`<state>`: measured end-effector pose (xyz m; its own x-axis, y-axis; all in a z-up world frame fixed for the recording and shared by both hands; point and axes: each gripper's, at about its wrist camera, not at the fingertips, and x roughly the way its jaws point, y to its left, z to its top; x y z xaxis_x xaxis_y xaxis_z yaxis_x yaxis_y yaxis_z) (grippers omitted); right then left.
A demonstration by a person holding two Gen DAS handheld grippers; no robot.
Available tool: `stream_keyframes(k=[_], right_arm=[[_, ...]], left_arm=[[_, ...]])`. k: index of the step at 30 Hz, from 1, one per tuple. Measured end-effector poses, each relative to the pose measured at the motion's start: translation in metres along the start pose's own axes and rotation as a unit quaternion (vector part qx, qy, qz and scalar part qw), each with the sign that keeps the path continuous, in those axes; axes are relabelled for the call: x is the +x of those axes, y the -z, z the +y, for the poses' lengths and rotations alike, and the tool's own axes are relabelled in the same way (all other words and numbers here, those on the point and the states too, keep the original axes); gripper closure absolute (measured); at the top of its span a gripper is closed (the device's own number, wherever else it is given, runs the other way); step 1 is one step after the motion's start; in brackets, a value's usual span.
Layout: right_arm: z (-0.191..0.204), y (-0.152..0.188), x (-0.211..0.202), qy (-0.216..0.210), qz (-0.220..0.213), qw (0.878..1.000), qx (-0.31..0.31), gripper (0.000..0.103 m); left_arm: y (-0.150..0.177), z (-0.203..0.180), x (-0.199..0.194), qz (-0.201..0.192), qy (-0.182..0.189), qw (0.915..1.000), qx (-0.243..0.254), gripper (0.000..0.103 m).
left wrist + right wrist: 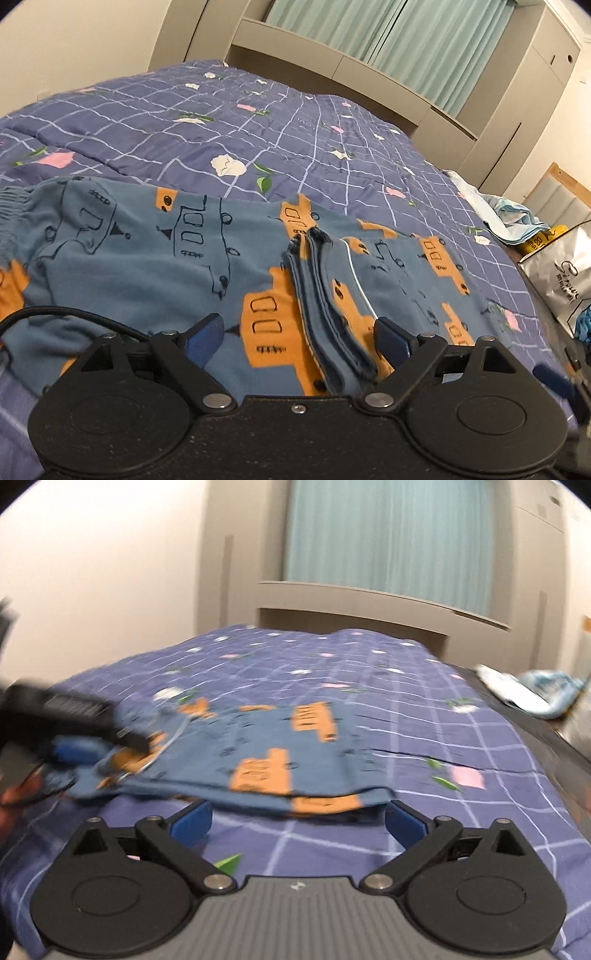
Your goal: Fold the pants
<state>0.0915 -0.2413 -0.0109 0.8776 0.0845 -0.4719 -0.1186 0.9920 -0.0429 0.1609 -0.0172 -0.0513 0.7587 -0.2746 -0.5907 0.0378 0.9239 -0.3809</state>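
Note:
Blue pants (155, 254) with orange vehicle prints lie flat on the bed, waistband at the far left, the leg ends folded back over the middle (332, 295). My left gripper (297, 338) is open, low over the pants, its blue pads on either side of the folded cuffs. In the blurred right wrist view the pants (273, 753) lie just ahead of my right gripper (297, 821), which is open and empty over the quilt. The left gripper (74, 709) shows at the left there, over the pants.
The bed has a purple checked quilt (229, 122) with flower prints. A crumpled light-blue cloth (506, 210) lies at the bed's right edge. A silver bag (565, 266) and a yellow item stand beside the bed on the right. Headboard and curtains are behind.

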Motion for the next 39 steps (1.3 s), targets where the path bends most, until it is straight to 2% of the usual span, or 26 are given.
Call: stream_keyframes(k=[7, 12, 15, 18, 23, 27, 31, 34, 39], right_arm=[[-0.027, -0.021, 0.037, 0.058, 0.011, 0.998, 0.03, 0.0], [-0.04, -0.029, 0.069, 0.08, 0.04, 0.995, 0.038, 0.0], [-0.044, -0.023, 0.078, 0.076, 0.058, 0.994, 0.049, 0.0], [-0.044, -0.017, 0.076, 0.076, 0.052, 0.994, 0.052, 0.0], [-0.038, -0.017, 0.073, 0.084, 0.05, 0.994, 0.04, 0.0], [-0.032, -0.018, 0.069, 0.093, 0.038, 0.995, 0.028, 0.0], [-0.022, -0.019, 0.054, 0.106, 0.005, 0.994, 0.012, 0.0], [-0.01, -0.022, 0.041, 0.109, -0.014, 0.994, 0.011, 0.0], [0.018, -0.03, 0.035, 0.071, -0.021, 0.997, -0.003, 0.0]], left_arm=[[0.012, -0.002, -0.018, -0.007, -0.005, 0.9999, 0.008, 0.013], [0.018, -0.002, -0.031, -0.011, -0.006, 0.9998, 0.014, 0.013], [0.016, 0.001, -0.042, -0.017, 0.002, 0.9999, 0.001, 0.012], [0.014, 0.006, -0.056, -0.026, 0.004, 0.9996, -0.009, 0.006], [0.012, 0.019, -0.087, -0.066, -0.015, 0.9976, -0.013, 0.005], [0.013, 0.038, -0.113, -0.103, -0.045, 0.9933, -0.027, 0.003], [0.018, 0.06, -0.13, -0.137, -0.079, 0.9859, -0.054, 0.001], [0.018, 0.075, -0.13, -0.137, -0.099, 0.983, -0.073, 0.001], [0.019, 0.097, -0.124, -0.127, -0.113, 0.9797, -0.106, 0.001]])
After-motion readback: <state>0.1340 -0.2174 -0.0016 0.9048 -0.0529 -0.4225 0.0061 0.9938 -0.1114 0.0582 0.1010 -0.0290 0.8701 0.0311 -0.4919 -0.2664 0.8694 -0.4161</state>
